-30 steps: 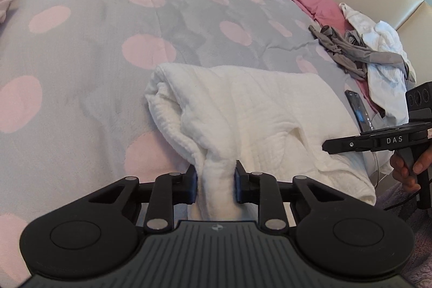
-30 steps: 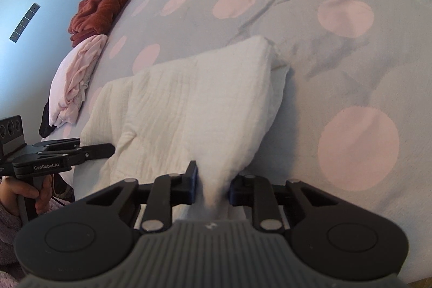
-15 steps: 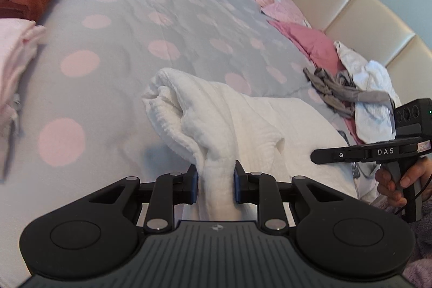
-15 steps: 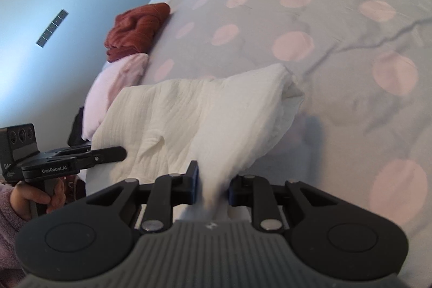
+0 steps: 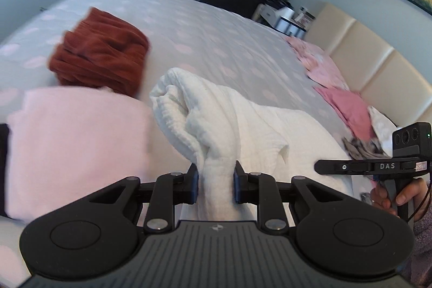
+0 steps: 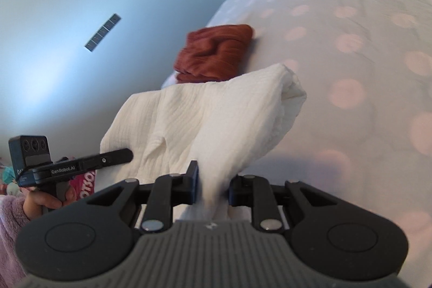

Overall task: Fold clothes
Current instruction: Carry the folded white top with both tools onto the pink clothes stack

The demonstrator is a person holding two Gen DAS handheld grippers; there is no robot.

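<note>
A folded white garment (image 5: 243,123) hangs between both grippers, lifted above the bed. My left gripper (image 5: 215,180) is shut on its near left edge. My right gripper (image 6: 213,181) is shut on its near right edge, and the garment (image 6: 210,112) stretches away from it. The right gripper also shows at the right of the left wrist view (image 5: 378,168). The left gripper shows at the left of the right wrist view (image 6: 81,165). A folded pink garment (image 5: 75,142) lies just below and left of the white one, with a folded rust-red garment (image 5: 100,64) behind it.
The bed has a grey cover with pink dots (image 5: 216,45). Loose pink, grey and white clothes (image 5: 351,112) lie by the beige headboard (image 5: 378,66). The rust-red garment also shows in the right wrist view (image 6: 213,53). A wall (image 6: 81,18) stands to the left.
Both grippers have lifted the white garment and carried it left across the bed. It now hangs next to the pink and rust-red folded garments. Both grips stay shut.
</note>
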